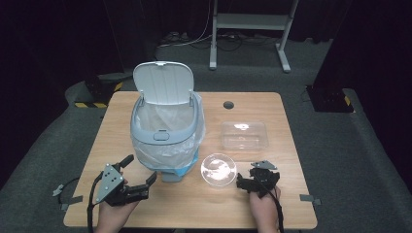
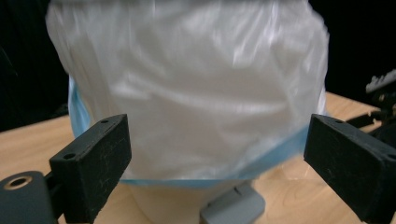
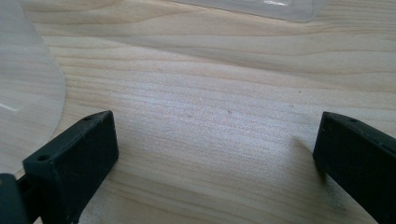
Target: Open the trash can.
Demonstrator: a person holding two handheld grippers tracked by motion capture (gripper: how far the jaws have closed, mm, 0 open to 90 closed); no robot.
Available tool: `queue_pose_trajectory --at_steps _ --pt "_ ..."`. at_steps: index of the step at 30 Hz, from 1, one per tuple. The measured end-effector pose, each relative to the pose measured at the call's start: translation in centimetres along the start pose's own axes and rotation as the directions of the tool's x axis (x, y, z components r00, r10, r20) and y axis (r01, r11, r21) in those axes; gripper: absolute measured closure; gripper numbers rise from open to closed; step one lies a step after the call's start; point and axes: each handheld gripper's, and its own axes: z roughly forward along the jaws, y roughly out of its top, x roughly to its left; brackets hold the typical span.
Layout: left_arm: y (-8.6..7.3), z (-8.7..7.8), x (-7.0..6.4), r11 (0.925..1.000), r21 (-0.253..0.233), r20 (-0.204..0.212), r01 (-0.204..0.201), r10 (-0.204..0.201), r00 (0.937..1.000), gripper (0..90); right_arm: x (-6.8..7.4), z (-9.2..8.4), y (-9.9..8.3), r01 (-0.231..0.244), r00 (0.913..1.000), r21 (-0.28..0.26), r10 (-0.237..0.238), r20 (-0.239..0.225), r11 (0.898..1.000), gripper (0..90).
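Note:
A grey pedal bin (image 1: 165,128) stands on the wooden table (image 1: 252,104) with its lid (image 1: 163,82) raised and a clear bag lining it. My left gripper (image 1: 140,169) is open just in front of the bin's left side. In the left gripper view my left gripper (image 2: 219,158) has its jaws spread wide, facing the bag-covered bin (image 2: 196,93) and its grey pedal (image 2: 233,207). My right gripper (image 1: 247,175) is open beside a clear round bowl (image 1: 218,169). In the right gripper view my right gripper (image 3: 215,149) holds nothing over bare wood, the bowl (image 3: 23,107) at its left.
A clear rectangular container (image 1: 244,135) lies behind the bowl, and its edge (image 3: 261,7) is at the top of the right gripper view. A cable hole (image 1: 228,105) sits at the table's back. A metal stand (image 1: 250,29) is on the floor beyond.

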Motion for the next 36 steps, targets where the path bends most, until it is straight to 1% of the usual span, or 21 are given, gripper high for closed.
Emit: queue_pose_trajectory --at_steps 6,8,10,12,15,20,23,24,26,28,30,32,33,34,35,36 --pt "-2.3 0.8 -0.2 0.9982 0.054 0.022 0.026 -0.027 0.9994 9.0 0.0 0.0 0.0 0.000 1.0000 0.000 0.000 0.000 1.000 0.0" --pt "-3.0 1.2 -0.2 0.9965 0.077 0.027 0.032 -0.034 0.9990 9.0 0.0 0.0 0.0 0.000 1.0000 0.000 0.000 0.000 1.000 0.0" --pt "-3.7 1.6 -0.3 0.9939 0.100 0.038 0.047 -0.051 0.9980 9.0 0.0 0.0 0.0 0.000 1.0000 0.000 0.000 0.000 1.000 0.0" --pt "-4.2 2.0 -0.4 0.9917 0.119 0.046 0.049 -0.055 0.9974 9.1 0.0 0.0 0.0 0.000 1.0000 -0.001 0.000 0.000 1.000 0.0" --pt "-4.8 2.5 -0.8 0.9891 0.137 0.062 0.055 -0.064 0.9960 10.1 -0.1 0.0 0.0 0.011 0.9999 -0.003 -0.011 -0.006 1.000 0.0" --pt "-5.4 3.6 -1.9 0.9825 0.173 0.081 0.069 -0.084 0.9931 10.4 -0.2 -0.3 -0.3 0.038 0.9986 -0.004 -0.038 -0.038 0.999 0.0" --pt "-5.6 4.2 -2.7 0.9817 0.182 0.101 0.058 -0.077 0.9919 11.5 -0.2 -0.3 -0.3 0.054 0.9971 -0.005 -0.054 -0.054 0.999 0.8" --pt "-5.6 4.4 -3.0 0.9815 0.185 0.107 0.051 -0.072 0.9917 12.4 -0.2 -0.4 -0.4 0.068 0.9957 -0.006 -0.068 -0.063 0.998 1.2" --pt "-5.7 4.9 -3.5 0.9804 0.192 0.113 0.042 -0.065 0.9914 13.6 -0.1 -0.6 -0.5 0.078 0.9941 -0.008 -0.079 -0.075 0.997 1.2" --pt "-5.8 5.2 -4.0 0.9799 0.197 0.122 0.030 -0.055 0.9910 14.4 -0.1 -1.0 -0.4 0.079 0.9934 -0.030 -0.081 -0.080 0.996 1.3" --pt "-5.8 5.5 -4.5 0.9804 0.196 0.133 0.022 -0.048 0.9900 14.9 -0.2 -1.6 -0.3 0.055 0.9939 -0.060 -0.060 -0.092 0.997 1.5" --pt "-5.8 5.7 -5.0 0.9825 0.185 0.140 0.021 -0.048 0.9890 16.2 -0.2 -2.4 -0.1 0.057 0.9935 -0.105 -0.067 -0.092 0.993 1.8" --pt "-5.8 6.2 -5.8 0.9837 0.132 0.134 0.121 -0.139 0.9811 17.8 -0.2 -2.8 0.0 0.056 0.9930 -0.128 -0.068 -0.097 0.990 2.6" --pt "-5.6 6.0 -5.3 0.9839 0.177 0.152 0.025 -0.053 0.9869 19.4 -0.1 -3.2 0.1 0.052 0.9937 -0.144 -0.066 -0.090 0.988 3.4" --pt "-5.7 6.3 -6.0 0.9855 0.141 0.148 0.094 -0.115 0.9822 21.1 -0.1 -3.5 0.3 0.049 0.9939 -0.162 -0.065 -0.089 0.985 4.0" --pt "-5.6 6.3 -5.7 0.9854 0.167 0.170 0.035 -0.064 0.9834 22.9 -0.1 -3.9 0.4 0.041 0.9938 -0.188 -0.059 -0.094 0.981 6.0"
